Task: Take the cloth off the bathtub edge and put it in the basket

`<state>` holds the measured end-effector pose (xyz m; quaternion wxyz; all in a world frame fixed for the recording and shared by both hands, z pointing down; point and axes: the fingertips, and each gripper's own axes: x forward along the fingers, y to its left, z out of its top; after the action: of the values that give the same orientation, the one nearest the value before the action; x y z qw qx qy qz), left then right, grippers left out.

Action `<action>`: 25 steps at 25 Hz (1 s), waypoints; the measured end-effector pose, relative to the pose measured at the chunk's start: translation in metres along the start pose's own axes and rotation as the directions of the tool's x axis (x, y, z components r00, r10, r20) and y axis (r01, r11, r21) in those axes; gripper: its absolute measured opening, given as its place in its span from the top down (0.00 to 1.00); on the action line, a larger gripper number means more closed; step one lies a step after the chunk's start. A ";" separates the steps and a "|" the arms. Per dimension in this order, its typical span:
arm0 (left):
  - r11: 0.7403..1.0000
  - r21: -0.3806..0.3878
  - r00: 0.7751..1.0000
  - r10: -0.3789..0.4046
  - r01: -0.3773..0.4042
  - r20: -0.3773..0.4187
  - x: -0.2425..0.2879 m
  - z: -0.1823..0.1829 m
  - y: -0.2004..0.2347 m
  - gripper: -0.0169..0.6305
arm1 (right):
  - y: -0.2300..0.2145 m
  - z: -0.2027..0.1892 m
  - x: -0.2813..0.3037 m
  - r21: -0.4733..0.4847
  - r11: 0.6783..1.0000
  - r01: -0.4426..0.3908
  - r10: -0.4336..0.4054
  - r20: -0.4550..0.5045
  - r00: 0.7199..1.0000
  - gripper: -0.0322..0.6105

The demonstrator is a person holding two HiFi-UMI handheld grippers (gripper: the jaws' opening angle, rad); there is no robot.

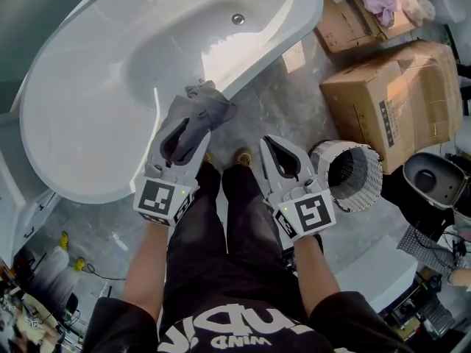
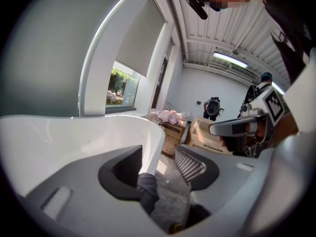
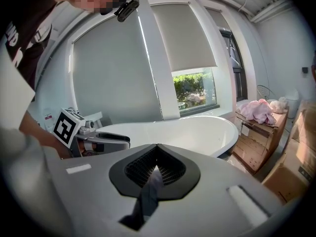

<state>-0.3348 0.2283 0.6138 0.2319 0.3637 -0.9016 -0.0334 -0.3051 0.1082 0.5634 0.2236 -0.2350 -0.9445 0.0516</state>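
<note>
Closest below is the person's black shirt point(image 1: 243, 329). The grey cloth point(image 1: 208, 107) is bunched at the bathtub point(image 1: 73, 160) edge, over the tips of the left gripper point(image 2: 164, 171). Its jaws stand half apart with a fold between them, unpinched. The right gripper point(image 1: 267, 142) hangs beside it, jaws together on nothing. The white basket point(image 1: 368, 193) sits on the grey concrete floor point(image 1: 272, 98) by cardboard boxes point(image 1: 390, 101). Whether the cloth rests on the rim is hidden.
</note>
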 end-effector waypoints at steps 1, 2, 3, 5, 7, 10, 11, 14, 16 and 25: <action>1.000 0.004 1.000 0.001 -0.001 -0.002 0.001 -0.001 0.000 0.66 | 0.002 -0.001 0.002 -0.002 1.000 -0.005 0.005 -0.005 1.000 0.94; 1.000 0.011 1.000 0.005 -0.005 -0.004 0.002 -0.001 0.001 0.57 | 0.003 -0.003 0.003 -0.003 1.000 -0.010 0.009 -0.010 1.000 0.94; 1.000 0.023 1.000 0.010 -0.010 -0.006 0.002 -0.002 0.003 0.51 | 0.005 -0.004 0.005 -0.004 1.000 -0.014 0.014 -0.016 1.000 0.94; 0.999 0.046 1.000 0.016 -0.015 -0.019 0.003 -0.003 0.005 0.49 | 0.007 -0.006 0.006 -0.007 1.000 -0.021 0.021 -0.023 1.000 0.94; 0.999 0.049 0.999 0.013 -0.011 -0.039 0.004 -0.006 0.005 0.49 | 0.008 -0.007 0.007 -0.007 1.000 -0.024 0.024 -0.025 0.999 0.94; 0.999 0.055 0.999 0.003 0.000 -0.047 0.006 -0.011 0.004 0.50 | 0.009 -0.008 0.006 -0.006 1.000 -0.025 0.025 -0.030 0.999 0.94; 0.998 0.062 0.999 0.003 0.000 -0.047 0.007 -0.011 0.004 0.50 | 0.009 -0.009 0.006 -0.005 1.000 -0.023 0.023 -0.032 0.999 0.94; 0.995 0.096 0.998 0.009 -0.002 -0.068 0.014 -0.018 0.007 0.50 | 0.008 -0.009 0.006 0.000 1.000 -0.016 0.016 -0.034 0.999 0.94; 0.993 0.115 0.995 0.007 0.004 -0.100 0.020 -0.029 0.009 0.50 | 0.010 -0.010 0.006 0.002 1.000 -0.017 0.017 -0.036 0.999 0.94; 0.984 0.156 0.946 -0.027 0.081 -0.322 0.063 -0.107 0.024 0.50 | 0.010 -0.019 0.003 0.014 1.000 -0.006 0.006 -0.049 0.999 0.94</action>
<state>-0.3425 0.2156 0.7395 0.3423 0.4070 -0.8415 0.0950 -0.2947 0.1185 0.5796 0.2481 -0.2374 -0.9377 0.0530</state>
